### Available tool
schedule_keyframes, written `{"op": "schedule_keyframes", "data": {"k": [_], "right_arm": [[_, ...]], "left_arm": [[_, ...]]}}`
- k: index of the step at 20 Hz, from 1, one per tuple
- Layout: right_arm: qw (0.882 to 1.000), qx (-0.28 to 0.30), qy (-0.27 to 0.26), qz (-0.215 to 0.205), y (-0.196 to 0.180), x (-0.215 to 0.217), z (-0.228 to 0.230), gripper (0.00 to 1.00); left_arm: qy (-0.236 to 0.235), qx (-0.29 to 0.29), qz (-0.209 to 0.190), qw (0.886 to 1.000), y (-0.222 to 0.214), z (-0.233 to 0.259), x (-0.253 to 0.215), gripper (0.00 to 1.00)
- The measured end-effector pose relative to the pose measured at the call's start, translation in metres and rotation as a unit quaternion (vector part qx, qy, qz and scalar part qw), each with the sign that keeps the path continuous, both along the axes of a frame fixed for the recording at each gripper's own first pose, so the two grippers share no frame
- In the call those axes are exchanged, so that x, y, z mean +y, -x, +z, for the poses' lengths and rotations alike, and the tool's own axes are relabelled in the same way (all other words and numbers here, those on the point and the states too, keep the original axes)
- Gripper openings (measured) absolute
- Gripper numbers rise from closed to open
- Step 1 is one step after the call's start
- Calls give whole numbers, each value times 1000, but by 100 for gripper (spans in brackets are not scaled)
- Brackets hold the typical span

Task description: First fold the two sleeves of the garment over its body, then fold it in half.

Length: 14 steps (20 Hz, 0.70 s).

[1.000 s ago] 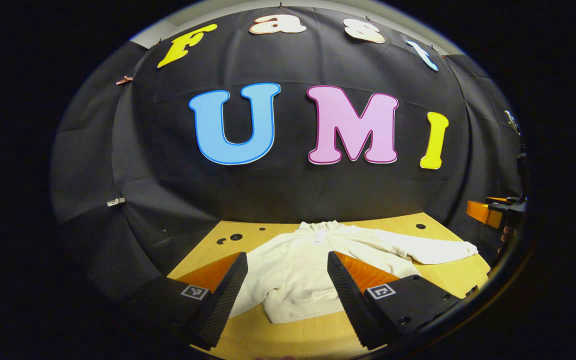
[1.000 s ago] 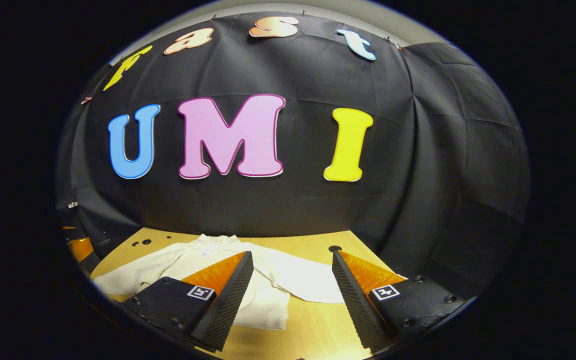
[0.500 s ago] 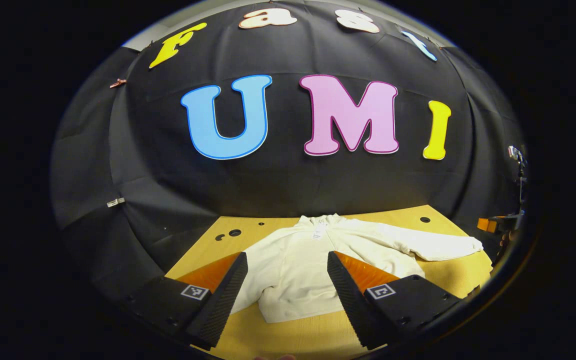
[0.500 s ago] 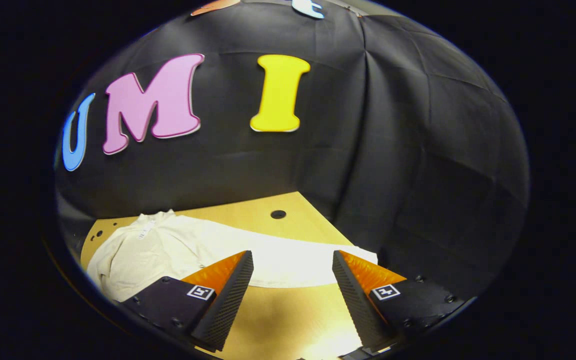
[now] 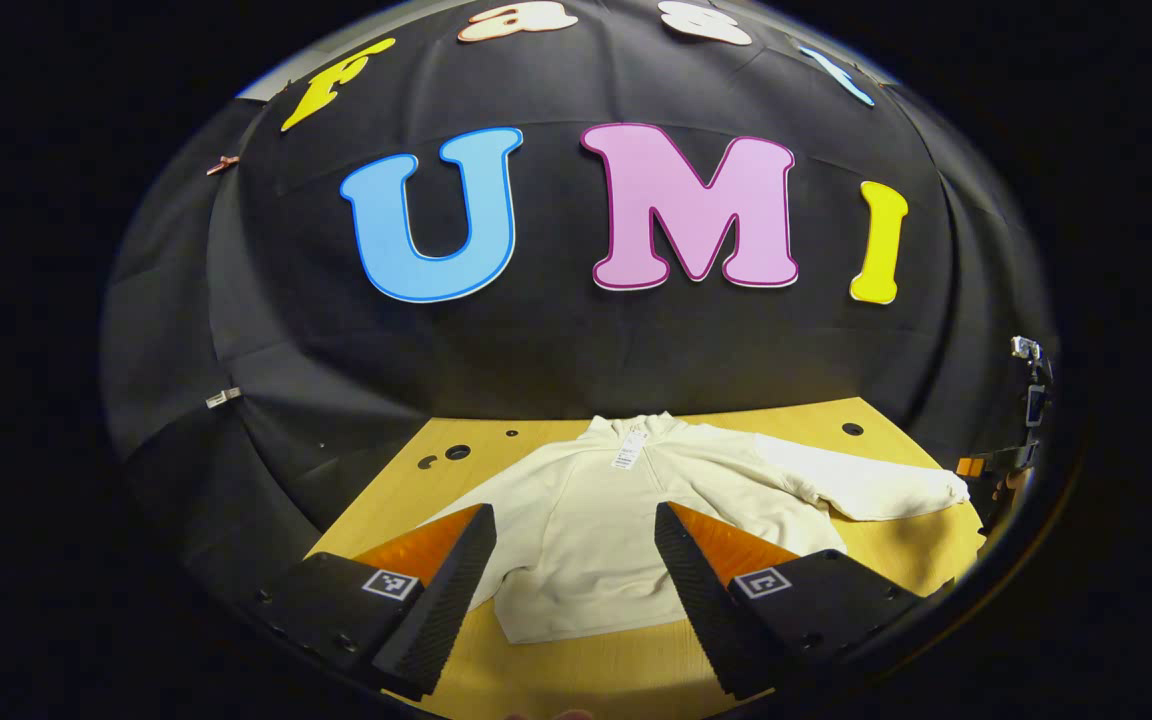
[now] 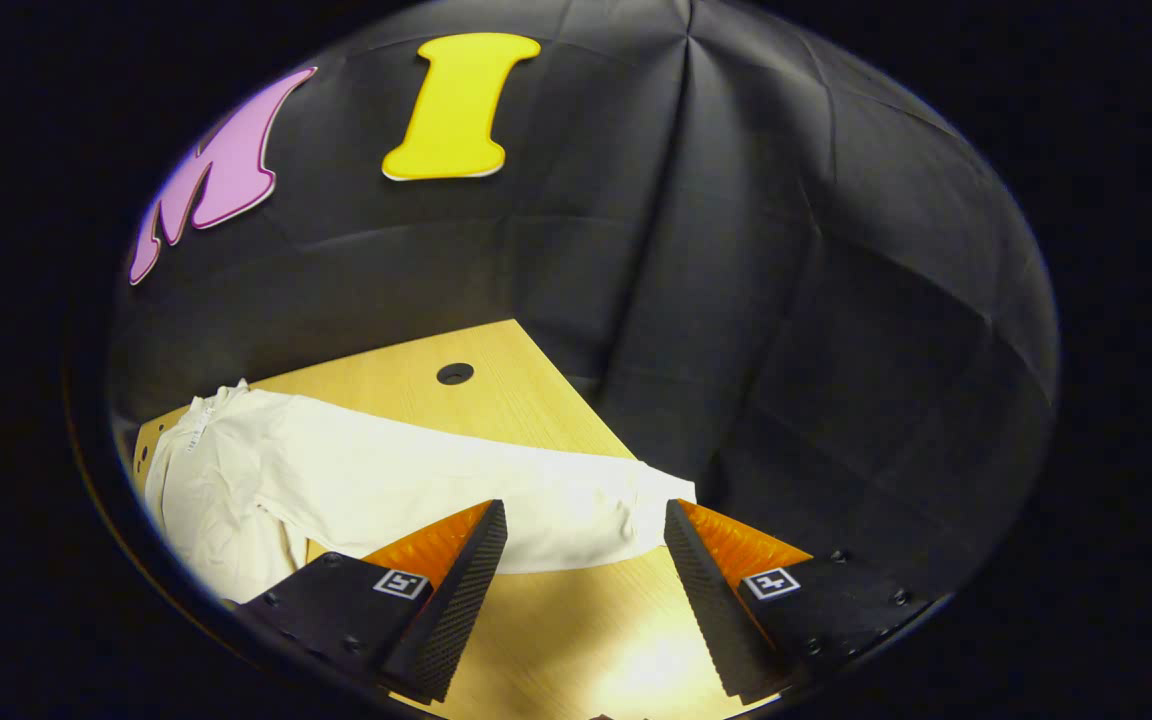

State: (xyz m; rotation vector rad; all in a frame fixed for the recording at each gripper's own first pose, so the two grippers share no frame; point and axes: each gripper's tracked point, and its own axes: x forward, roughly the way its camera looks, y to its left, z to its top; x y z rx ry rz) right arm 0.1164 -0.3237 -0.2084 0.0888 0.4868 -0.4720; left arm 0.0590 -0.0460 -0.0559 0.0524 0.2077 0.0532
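A cream garment (image 5: 586, 520) lies flat on the wooden table (image 5: 866, 545), collar toward the booth wall at 12 o'clock and hem toward the camera at 6 o'clock in the left gripper view. Its right sleeve (image 6: 456, 490) stretches out sideways, unfolded, with the cuff (image 6: 661, 500) near the table's edge. The other sleeve is mostly hidden behind a finger in the left gripper view, so I cannot tell how it lies.

The right hand-held gripper (image 6: 586, 600) is spread wide and holds nothing. It hovers above the table with the cuff end of the sleeve lying between its fingers at about 12 o'clock. The left hand-held gripper (image 5: 576, 600) is also spread and empty, aimed at the garment's body from the hem side.

The step in hand looks like the first sleeve fold, not yet begun. To do it well, the right hand-held gripper should likely come down on the cuff itself, taking both layers of cloth. A pinch of one layer would let the sleeve twist. The lift should be low, then carried across toward the chest so that the sleeve bends at the shoulder seam and lands flat over the body. The left hand-held gripper could press on the body to keep it from sliding, since soft knit on smooth wood drags easily.

There are no containers here. The table has a few round holes (image 6: 454, 374), all bare.
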Motion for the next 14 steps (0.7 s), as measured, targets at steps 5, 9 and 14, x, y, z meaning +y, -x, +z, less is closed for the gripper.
{"op": "schedule_keyframes", "data": {"k": [5, 9, 14], "right_arm": [[998, 45, -38, -32, -8, -41, -42, 98], [995, 87, -46, -27, -14, -59, -74, 98], [991, 116, -70, -20, -21, -64, -102, 98]], "left_arm": [[-6, 21, 0, 1000, -10, -7, -12, 98], [-17, 29, -6, 999, -16, -7, -23, 99], [-24, 35, -22, 999, -20, -6, -38, 99]]}}
